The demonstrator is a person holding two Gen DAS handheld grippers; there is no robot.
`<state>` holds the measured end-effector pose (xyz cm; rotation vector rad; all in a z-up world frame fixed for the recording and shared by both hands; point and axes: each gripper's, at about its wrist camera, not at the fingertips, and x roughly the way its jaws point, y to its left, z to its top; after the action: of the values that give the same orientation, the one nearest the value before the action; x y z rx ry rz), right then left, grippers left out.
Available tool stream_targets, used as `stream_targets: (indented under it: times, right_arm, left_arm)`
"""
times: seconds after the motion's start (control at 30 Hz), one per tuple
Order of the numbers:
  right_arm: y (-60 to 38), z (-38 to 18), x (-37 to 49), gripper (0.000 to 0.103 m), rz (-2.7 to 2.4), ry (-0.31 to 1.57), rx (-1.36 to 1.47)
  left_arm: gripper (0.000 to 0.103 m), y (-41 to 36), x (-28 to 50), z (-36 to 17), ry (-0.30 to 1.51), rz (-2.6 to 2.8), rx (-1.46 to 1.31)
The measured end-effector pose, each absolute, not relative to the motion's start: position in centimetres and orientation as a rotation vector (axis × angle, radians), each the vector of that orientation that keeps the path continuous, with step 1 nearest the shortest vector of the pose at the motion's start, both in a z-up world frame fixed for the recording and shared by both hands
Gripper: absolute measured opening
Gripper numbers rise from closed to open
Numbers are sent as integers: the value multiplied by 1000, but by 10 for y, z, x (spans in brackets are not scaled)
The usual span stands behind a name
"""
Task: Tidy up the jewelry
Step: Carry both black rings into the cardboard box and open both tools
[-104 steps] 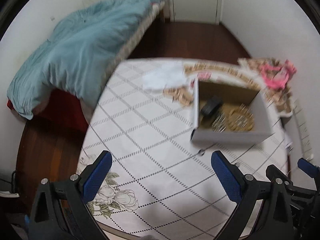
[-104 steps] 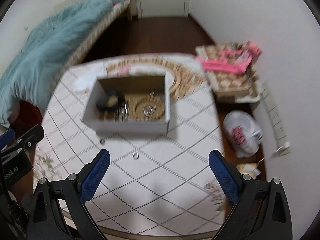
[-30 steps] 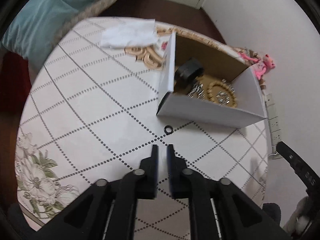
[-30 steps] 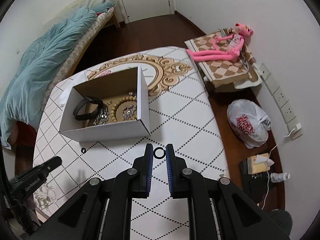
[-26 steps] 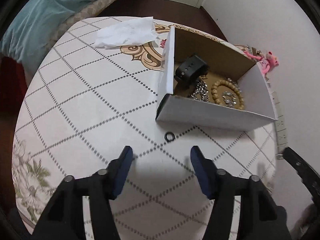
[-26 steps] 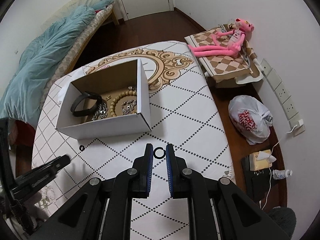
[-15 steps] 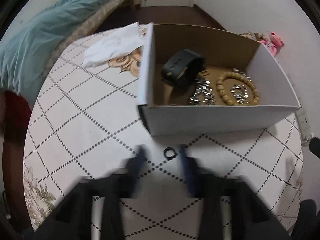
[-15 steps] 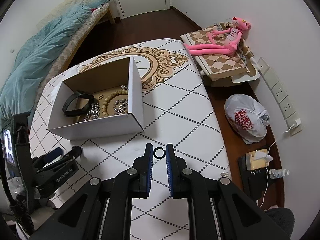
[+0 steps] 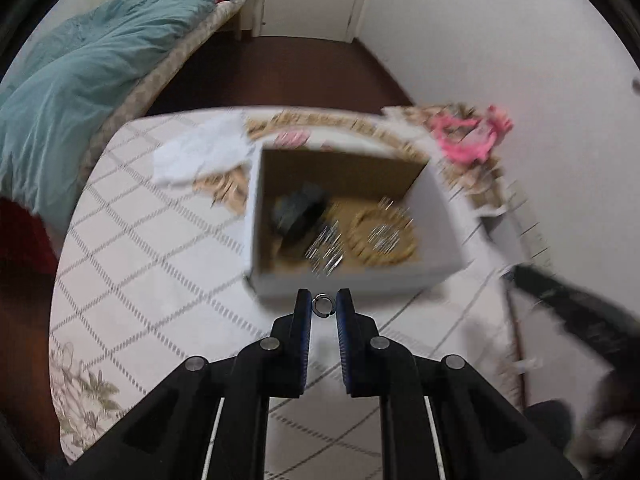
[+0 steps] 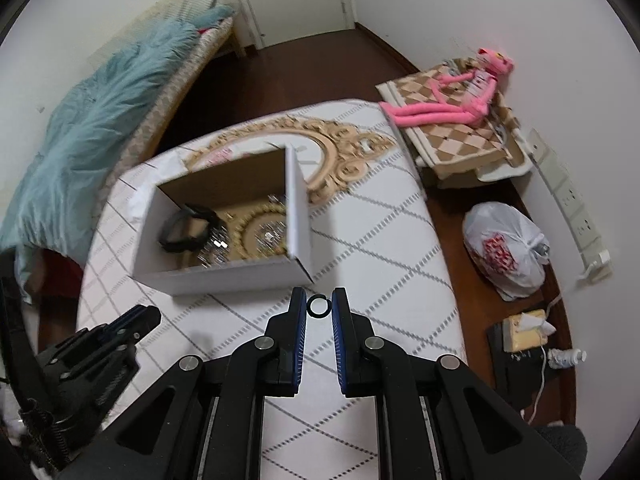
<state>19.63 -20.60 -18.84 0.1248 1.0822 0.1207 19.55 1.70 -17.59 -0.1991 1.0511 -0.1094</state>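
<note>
My left gripper (image 9: pixel 323 305) is shut on a small silver ring (image 9: pixel 323 304), held above the table just in front of the white cardboard box (image 9: pixel 352 282). My right gripper (image 10: pixel 319 306) is shut on a small black ring (image 10: pixel 319 306), in the air by the box's near right corner (image 10: pixel 302 270). Inside the box lie a black band (image 10: pixel 184 228), a wooden bead bracelet (image 10: pixel 246 236) and shiny silver pieces (image 10: pixel 214 250). The left wrist view is blurred by motion. The left gripper's body (image 10: pixel 100 344) shows at the lower left of the right wrist view.
The round table (image 10: pixel 380 240) has a white diamond-pattern cloth with a gold ornament. A crumpled white paper (image 9: pixel 200 152) lies left of the box. A bed with a teal blanket (image 10: pixel 92 128) stands at the left. On the right are a pink plush toy (image 10: pixel 448 108) and a plastic bag (image 10: pixel 504 252) on the floor.
My left gripper opened over the ring on the table, closed on it and lifted it toward the box. The right gripper kept its black ring and barely shifted.
</note>
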Motion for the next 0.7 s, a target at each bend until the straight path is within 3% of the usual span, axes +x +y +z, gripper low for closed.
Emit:
stream_targets:
  times: [0.43, 0.5, 0.57, 0.63, 0.7]
  right_arm:
    - [-161, -207, 318, 14, 275, 1296, 97]
    - [-160, -209, 326, 14, 273, 1315, 97]
    - [-162, -208, 330, 26, 274, 1323, 108]
    - [-166, -206, 332, 39, 268, 1320, 110]
    - [-168, -202, 331, 40, 258, 1310, 106]
  left_arm:
    - [13, 31, 297, -167, 1184, -150, -248]
    - [28, 33, 304, -165, 1188, -105, -220]
    - [78, 38, 305, -162, 1169, -83, -211]
    - [81, 43, 304, -156, 1139, -68, -221]
    - [81, 46, 303, -152, 1132, -49, -213]
